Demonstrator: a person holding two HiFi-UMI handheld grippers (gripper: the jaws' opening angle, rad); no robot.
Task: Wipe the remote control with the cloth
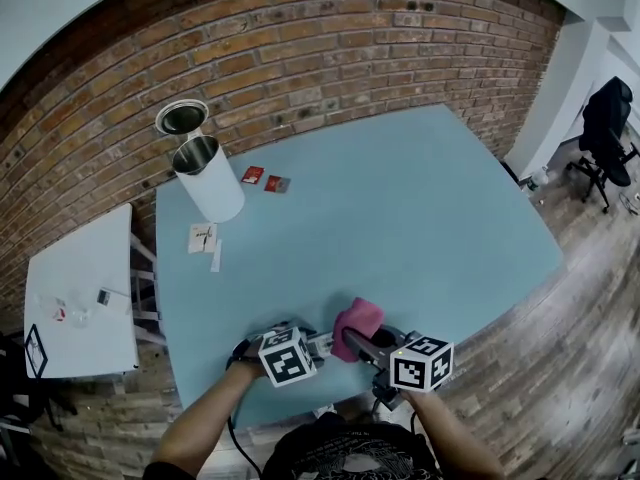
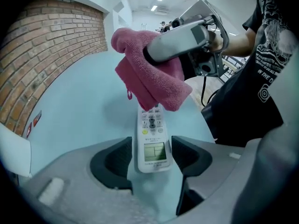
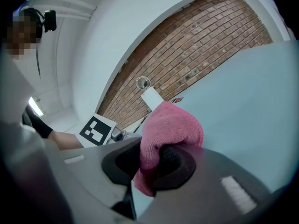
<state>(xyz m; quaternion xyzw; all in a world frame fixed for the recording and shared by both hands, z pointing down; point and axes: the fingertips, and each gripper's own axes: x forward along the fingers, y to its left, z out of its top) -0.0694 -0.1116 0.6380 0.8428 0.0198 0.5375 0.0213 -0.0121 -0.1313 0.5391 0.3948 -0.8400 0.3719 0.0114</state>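
A white remote control (image 2: pixel 153 143) with a small screen lies face up on the light blue table (image 1: pixel 400 218), near its front edge. My left gripper (image 2: pixel 152 160) points steeply down over it and stands open, with the remote's near end between the jaws. A pink cloth (image 3: pixel 170 125) is bunched in my right gripper (image 3: pixel 156 164), which is shut on it. In the left gripper view the cloth (image 2: pixel 149 73) hangs over the far end of the remote and hides its top buttons. The head view shows the cloth (image 1: pixel 356 325) between the two marker cubes.
A white cylinder (image 1: pixel 210 180) and a round tin (image 1: pixel 181 117) stand at the table's far left, with small red cards (image 1: pixel 265 179) and paper slips (image 1: pixel 203 237) nearby. A white side table (image 1: pixel 80 288) stands to the left. A brick wall runs behind; an office chair (image 1: pixel 608 133) is far right.
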